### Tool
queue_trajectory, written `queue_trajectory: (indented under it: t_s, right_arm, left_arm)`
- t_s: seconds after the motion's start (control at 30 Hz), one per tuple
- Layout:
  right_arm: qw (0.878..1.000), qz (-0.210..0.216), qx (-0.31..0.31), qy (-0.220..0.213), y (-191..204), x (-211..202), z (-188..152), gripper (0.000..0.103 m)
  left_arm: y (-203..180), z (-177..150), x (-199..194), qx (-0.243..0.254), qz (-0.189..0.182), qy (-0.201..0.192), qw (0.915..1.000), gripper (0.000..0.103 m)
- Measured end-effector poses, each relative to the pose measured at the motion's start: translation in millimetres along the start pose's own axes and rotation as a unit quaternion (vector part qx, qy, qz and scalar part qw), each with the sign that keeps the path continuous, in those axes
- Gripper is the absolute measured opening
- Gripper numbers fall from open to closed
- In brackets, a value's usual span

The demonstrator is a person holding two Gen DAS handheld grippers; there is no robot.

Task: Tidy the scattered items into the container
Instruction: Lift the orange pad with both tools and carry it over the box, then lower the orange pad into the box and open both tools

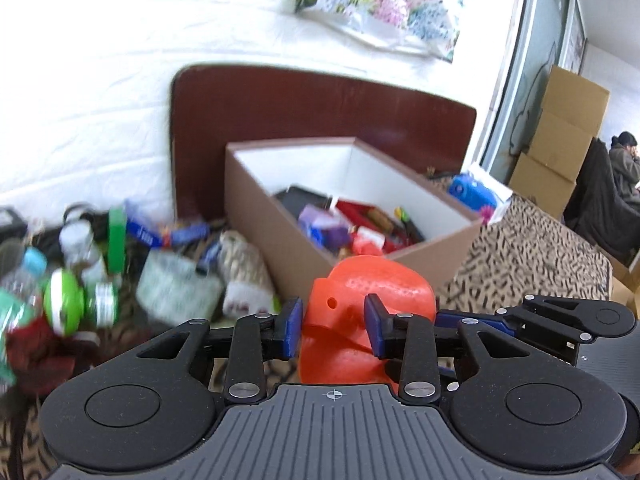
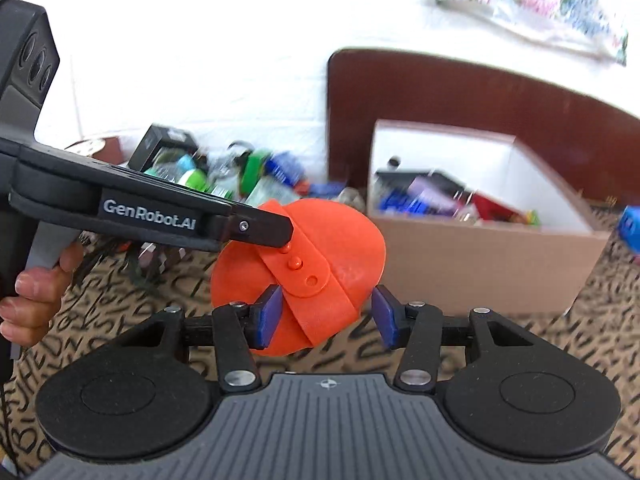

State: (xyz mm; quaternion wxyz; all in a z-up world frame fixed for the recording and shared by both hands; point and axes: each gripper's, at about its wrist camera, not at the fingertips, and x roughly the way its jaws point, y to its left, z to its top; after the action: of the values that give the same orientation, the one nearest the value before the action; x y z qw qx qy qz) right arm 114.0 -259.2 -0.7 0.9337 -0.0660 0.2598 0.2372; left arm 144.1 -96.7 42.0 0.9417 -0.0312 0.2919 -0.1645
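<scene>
An orange plastic folding piece point(image 1: 372, 300) with a snap strap is clamped in my left gripper point(image 1: 334, 326), held above the patterned cloth just before the box. In the right wrist view the same orange piece point(image 2: 316, 256) hangs from the left gripper's finger point(image 2: 260, 226), which comes in from the left. My right gripper point(image 2: 326, 316) is open, its blue pads either side of the piece's lower edge, apart from it. The brown cardboard box point(image 1: 260, 208) with white inner walls holds several items; it also shows in the right wrist view point(image 2: 480, 264).
A heap of scattered items point(image 1: 100, 264) lies left of the box: bottles, a green ball, packets; it shows in the right wrist view point(image 2: 224, 176) too. A dark red headboard point(image 1: 320, 104) stands behind the box. A blue toy point(image 1: 472, 192) lies to its right.
</scene>
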Motion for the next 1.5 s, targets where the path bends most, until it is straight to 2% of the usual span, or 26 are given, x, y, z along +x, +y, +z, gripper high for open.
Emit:
queue_trajectory:
  t_s: [0.2,0.4,0.53,0.8,0.83,0.87,0.9,0.97,1.0,1.03,1.07,1.1,1.23,1.5]
  right_arm:
    - [0.999,-0.027,-0.011,-0.03,-26,6,36,0.054]
    - [0.997,-0.047,-0.014,-0.051,-60,22,65,0.054]
    - [0.997,-0.052,-0.01,-0.052,-82,45,71,0.054]
    - [0.999,-0.046,0.013,-0.024,-107,90,64,0.054]
    - [0.999,-0.047,0.014,-0.022,-108,92,62,0.054]
    - [0.999,-0.047,0.016,-0.02,-110,95,61,0.054]
    - [0.999,-0.046,0.017,-0.018,-112,97,59,0.055]
    - [0.999,-0.047,0.014,-0.014,-113,102,58,0.056]
    - [0.998,-0.052,0.008,-0.014,-112,103,57,0.064]
    - [0.998,-0.059,0.002,-0.017,-111,103,56,0.073]
    - [0.997,-0.07,-0.003,-0.024,-110,101,54,0.089]
    - [0.996,-0.082,-0.008,-0.034,-109,98,53,0.094]
    - [0.993,-0.11,-0.018,-0.031,-105,93,52,0.101]
    - [0.995,-0.097,-0.015,-0.021,-93,85,54,0.102]
  left_arm:
    - [-16,44,13,0.018,-0.001,-0.036,0.9992,0.035]
    - [-24,77,50,0.026,0.007,-0.057,0.998,0.035]
    - [-21,83,84,0.023,0.011,-0.055,0.9982,0.035]
    - [-12,79,139,0.019,0.016,-0.023,0.9994,0.035]
    - [-11,79,143,0.018,0.014,-0.021,0.9995,0.039]
    - [-10,79,146,0.016,0.01,-0.018,0.9996,0.052]
    - [-9,78,147,0.015,0.01,-0.017,0.9997,0.054]
    - [-8,76,146,0.014,0.012,-0.02,0.9996,0.077]
    - [-7,74,144,0.011,0.016,-0.027,0.9995,0.095]
    - [-6,72,139,0.009,0.023,-0.039,0.9989,0.103]
    - [-6,70,134,0.01,0.029,-0.054,0.9981,0.103]
    - [-5,69,130,0.013,0.029,-0.062,0.9976,0.103]
    - [-5,68,123,0.023,0.019,-0.04,0.9988,0.103]
    - [-5,60,111,0.014,0.016,-0.025,0.9995,0.103]
